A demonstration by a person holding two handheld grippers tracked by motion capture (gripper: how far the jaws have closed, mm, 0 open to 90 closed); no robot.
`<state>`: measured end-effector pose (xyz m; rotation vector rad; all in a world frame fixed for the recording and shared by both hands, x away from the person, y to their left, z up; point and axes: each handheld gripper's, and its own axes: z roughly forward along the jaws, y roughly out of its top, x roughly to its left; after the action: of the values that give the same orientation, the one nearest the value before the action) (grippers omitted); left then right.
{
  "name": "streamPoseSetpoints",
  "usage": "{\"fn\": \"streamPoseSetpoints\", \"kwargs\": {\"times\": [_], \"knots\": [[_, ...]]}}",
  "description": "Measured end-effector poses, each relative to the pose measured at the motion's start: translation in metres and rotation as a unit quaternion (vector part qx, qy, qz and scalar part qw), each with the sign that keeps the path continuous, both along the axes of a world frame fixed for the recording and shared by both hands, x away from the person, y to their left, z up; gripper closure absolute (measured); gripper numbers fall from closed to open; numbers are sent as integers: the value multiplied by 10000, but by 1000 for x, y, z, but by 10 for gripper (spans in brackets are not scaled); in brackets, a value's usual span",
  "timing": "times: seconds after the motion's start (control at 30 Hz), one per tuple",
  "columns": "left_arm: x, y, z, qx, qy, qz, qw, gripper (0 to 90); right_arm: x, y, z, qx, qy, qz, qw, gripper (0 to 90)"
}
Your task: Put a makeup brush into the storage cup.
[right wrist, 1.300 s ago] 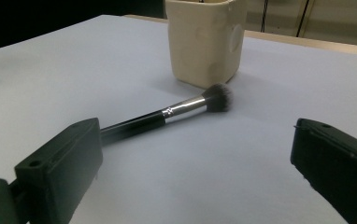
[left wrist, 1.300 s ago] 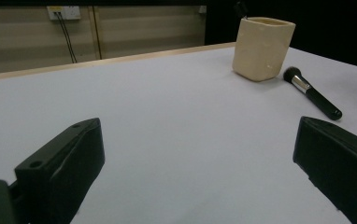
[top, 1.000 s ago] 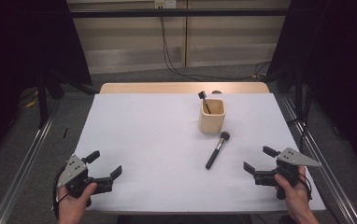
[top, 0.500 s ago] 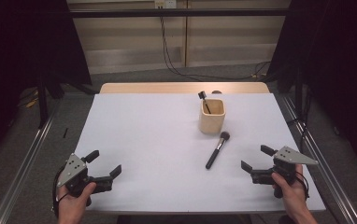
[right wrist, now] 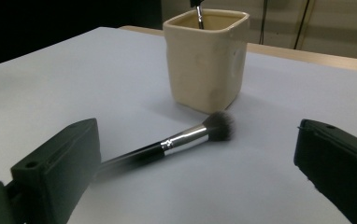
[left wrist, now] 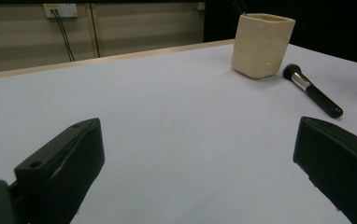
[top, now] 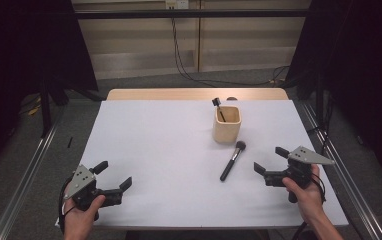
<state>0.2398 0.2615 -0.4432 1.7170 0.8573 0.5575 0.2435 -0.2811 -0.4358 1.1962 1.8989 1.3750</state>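
White table [top: 169, 150], wide bare area left and centre. Cream cup [top: 226, 124] stands right of centre toward far edge, one brush inside. Loose brush [top: 233, 160] flat just in front of cup, head near it. Right gripper [top: 274, 164] near right edge, jaws wide, empty, brush close. Left gripper [top: 113, 176] at near-left corner, jaws wide, empty.

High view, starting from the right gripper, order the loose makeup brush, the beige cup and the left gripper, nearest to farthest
1. Loose makeup brush, just left of the right gripper.
2. Beige cup, behind the brush.
3. Left gripper, across the table's near edge.
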Motion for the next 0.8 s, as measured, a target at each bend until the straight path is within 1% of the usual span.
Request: {"fn": "streamPoseSetpoints", "kwargs": {"times": [0.1, 0.17, 0.37, 0.43, 0.47, 0.5, 0.57, 0.63, 0.7, 0.73, 0.8], "knots": [[0, 0, 0, 1, 0, 4, 10000, 21, 6, 3, 3, -68, 6, 42, 10000, 3], [0, 0, 0, -10, 6, -6, 10000, 21, 10, 6, 4, -76, -6, 97, 9999, 3], [0, -1, 0, -8, -2, -12, 10000, 21, 22, 11, 9, -80, -7, 125, 9999, 3], [1, -1, 0, -111, 31, 4, 9999, 21, 27, 13, 11, -78, -8, 130, 9999, 3], [1, -1, 0, -97, 38, 5, 9999, 22, 29, 14, 11, -71, 7, 146, 9999, 3], [2, -1, 0, -80, 23, 16, 10000, 21, 32, 16, 12, -60, 61, 174, 9998, 3], [2, -1, 0, -81, 28, 6, 10000, 22, 38, 19, 13, -111, 189, 141, 9997, 5], [2, -1, 0, -69, 23, 8, 10000, 21, 42, 23, 15, -130, 117, 148, 9997, 4], [2, 0, 0, -80, 21, 10, 10000, 21, 47, 25, 17, -79, 116, 139, 9998, 5], [2, 0, 0, -56, 0, 1, 10000, 21, 49, 27, 18, -114, 163, 145, 9997, 5], [1, 0, 0, -50, -7, 2, 10000, 21, 54, 30, 19, -170, 163, 118, 9997, 5]]}}
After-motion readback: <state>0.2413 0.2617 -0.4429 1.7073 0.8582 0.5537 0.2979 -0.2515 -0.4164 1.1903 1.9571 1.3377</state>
